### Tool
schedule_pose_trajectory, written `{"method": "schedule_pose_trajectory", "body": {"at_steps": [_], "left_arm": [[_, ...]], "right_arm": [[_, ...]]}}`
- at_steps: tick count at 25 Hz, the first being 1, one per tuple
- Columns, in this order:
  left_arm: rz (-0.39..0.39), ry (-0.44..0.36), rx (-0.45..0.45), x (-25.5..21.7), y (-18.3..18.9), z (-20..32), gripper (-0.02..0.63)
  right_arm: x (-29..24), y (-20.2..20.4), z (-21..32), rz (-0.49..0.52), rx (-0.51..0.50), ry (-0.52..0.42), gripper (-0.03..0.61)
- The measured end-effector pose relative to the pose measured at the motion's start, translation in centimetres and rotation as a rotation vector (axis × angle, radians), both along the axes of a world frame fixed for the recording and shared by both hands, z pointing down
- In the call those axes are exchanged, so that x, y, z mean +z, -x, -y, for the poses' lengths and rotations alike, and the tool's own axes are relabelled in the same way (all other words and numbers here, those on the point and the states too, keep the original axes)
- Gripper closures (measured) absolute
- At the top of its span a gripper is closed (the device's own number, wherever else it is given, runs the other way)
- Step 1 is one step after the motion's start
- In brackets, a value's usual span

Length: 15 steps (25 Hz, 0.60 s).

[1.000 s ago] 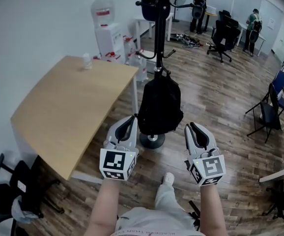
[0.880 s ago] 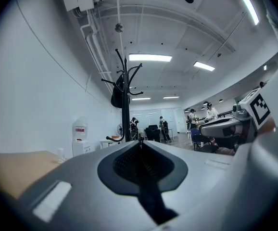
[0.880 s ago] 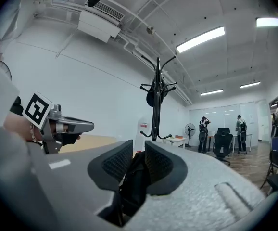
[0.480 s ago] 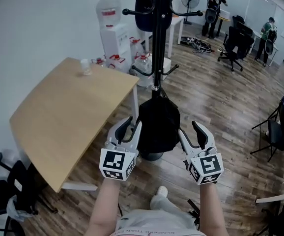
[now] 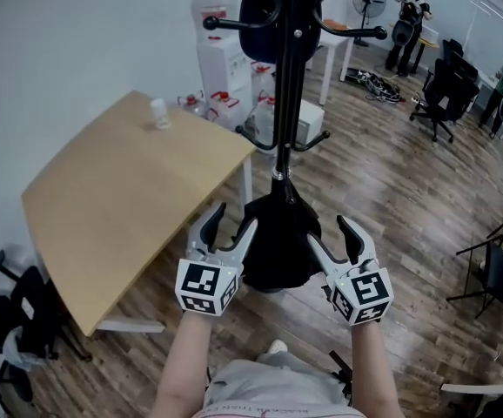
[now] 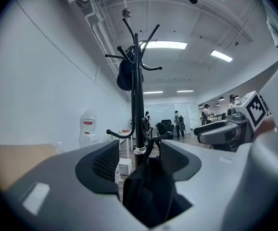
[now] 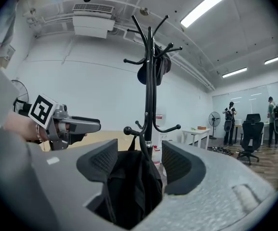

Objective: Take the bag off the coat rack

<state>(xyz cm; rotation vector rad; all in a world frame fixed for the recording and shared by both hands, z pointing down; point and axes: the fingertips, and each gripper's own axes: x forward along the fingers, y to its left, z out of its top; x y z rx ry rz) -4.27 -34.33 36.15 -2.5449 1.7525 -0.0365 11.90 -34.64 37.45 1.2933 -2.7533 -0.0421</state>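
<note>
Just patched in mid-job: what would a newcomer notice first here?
The black bag hangs low on the tall coat rack, centre of the head view. The left gripper and right gripper flank it, fingers just opened wide, the bag showing in each gap but ungripped.

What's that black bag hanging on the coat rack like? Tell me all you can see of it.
The bag is black, soft and slouchy, seemingly fabric, narrow at the top and wider below. It hangs by a top strap from a low hook on the coat rack, close against the pole. The left gripper and right gripper flank it; their jaws have just been opening and stand wide, with bag fabric between them but no pads pressing on it.
</note>
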Motion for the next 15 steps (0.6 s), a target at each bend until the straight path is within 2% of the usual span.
{"method": "schedule_pose_trajectory", "body": {"at_steps": [8, 15], "left_arm": [[-0.010, 0.115, -0.034, 4.8, 0.3, 1.8, 0.360], [0.002, 0.227, -0.004, 9.3, -0.4, 2.4, 0.371]], "right_arm": [[5.0, 0.8, 2.2, -0.033, -0.050, 0.105, 0.302], [10.0, 0.8, 2.6, -0.071, -0.041, 0.215, 0.314]]}}
